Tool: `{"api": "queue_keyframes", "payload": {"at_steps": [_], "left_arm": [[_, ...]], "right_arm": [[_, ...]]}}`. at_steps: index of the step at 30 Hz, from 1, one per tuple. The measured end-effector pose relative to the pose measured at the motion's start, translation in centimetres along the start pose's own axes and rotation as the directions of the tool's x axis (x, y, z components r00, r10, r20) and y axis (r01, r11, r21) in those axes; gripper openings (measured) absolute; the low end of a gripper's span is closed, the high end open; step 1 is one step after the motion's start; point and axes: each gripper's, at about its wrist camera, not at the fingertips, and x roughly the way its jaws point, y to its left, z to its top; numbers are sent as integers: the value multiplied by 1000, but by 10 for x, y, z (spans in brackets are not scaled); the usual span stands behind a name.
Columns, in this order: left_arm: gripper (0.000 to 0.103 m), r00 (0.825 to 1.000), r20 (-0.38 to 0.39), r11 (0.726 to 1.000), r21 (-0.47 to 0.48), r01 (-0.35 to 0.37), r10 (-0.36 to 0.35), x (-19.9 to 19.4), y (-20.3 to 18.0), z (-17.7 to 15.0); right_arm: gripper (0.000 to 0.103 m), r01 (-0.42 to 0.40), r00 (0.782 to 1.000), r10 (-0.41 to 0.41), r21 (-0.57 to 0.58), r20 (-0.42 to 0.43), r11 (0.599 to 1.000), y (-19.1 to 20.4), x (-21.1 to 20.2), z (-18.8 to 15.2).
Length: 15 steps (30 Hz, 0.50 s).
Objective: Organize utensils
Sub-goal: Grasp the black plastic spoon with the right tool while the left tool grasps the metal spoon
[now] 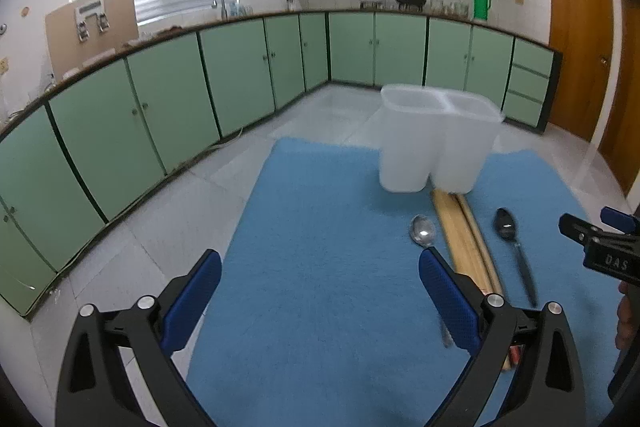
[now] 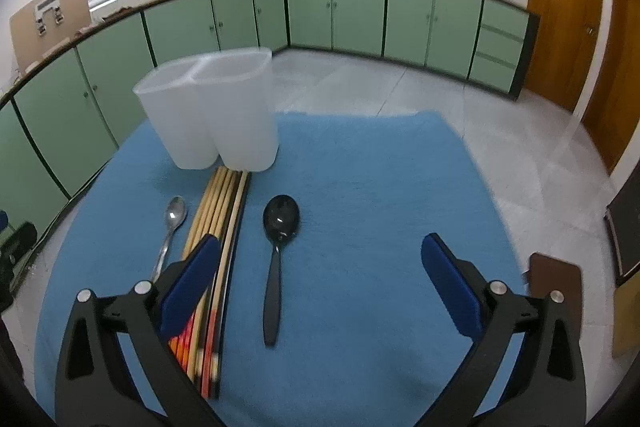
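Utensils lie just before the white two-compartment holder (image 2: pixel 212 111): chopsticks (image 2: pixel 218 223) touching it, steel spoon (image 2: pixel 172 227) left, black spoon (image 2: pixel 276 255) right. Likely light, stiff, slippery; mid-handle grips suit. Left gripper (image 1: pixel 320 291) and right gripper (image 2: pixel 316 279) gape, empty.

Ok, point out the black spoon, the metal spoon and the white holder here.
black spoon (image 2: pixel 281 217), right wrist view, on its bowl.
metal spoon (image 2: pixel 175 214), right wrist view, on its bowl.
white holder (image 2: pixel 240 115), right wrist view, on its front wall.
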Motion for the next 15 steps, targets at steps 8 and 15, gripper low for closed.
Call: {"api": "queue_keyframes", "payload": {"at_steps": [8,15], "left_arm": [[93,998,-61,1000,1,21,-21,50,-6,2],[92,994,-98,999,-7,45,-46,73,-8,5]], "right_arm": [[74,-5,994,4,-4,-108,1000,18,77,14],[63,11,984,-10,9,-176,1000,26,109,16]]}}
